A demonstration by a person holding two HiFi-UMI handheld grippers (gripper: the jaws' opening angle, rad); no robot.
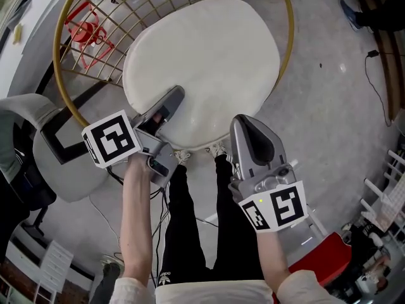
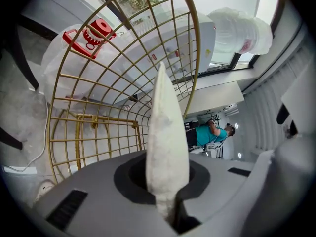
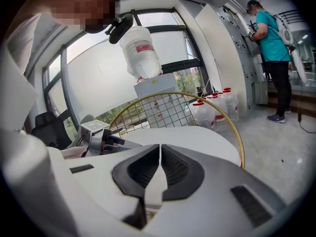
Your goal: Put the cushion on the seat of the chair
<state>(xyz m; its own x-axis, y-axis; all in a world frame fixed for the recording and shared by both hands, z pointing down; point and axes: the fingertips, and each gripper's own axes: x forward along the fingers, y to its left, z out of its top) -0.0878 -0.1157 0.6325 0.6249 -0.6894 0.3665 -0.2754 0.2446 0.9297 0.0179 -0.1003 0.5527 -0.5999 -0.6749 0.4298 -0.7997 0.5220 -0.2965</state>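
A grey floor [image 1: 329, 119] carries a gold wire chair [image 1: 291, 33], and the white cushion [image 1: 209, 56] is spread above its seat. The left tongs [image 1: 176, 97] and the right tongs [image 1: 245, 124] each clamp the cushion's near edge.

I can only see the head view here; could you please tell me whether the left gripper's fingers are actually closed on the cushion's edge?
Observer: Yes. The left gripper view shows the left gripper pinching the edge of the white cushion, which appears edge-on between its fingers.
Operator: Thank you. And the right one?
Observer: The right gripper is also shut on a thin strip of the cushion's edge.
Operator: Is anyone nearby?
Observer: A person in a teal shirt stands farther off to the right, facing a wall panel.
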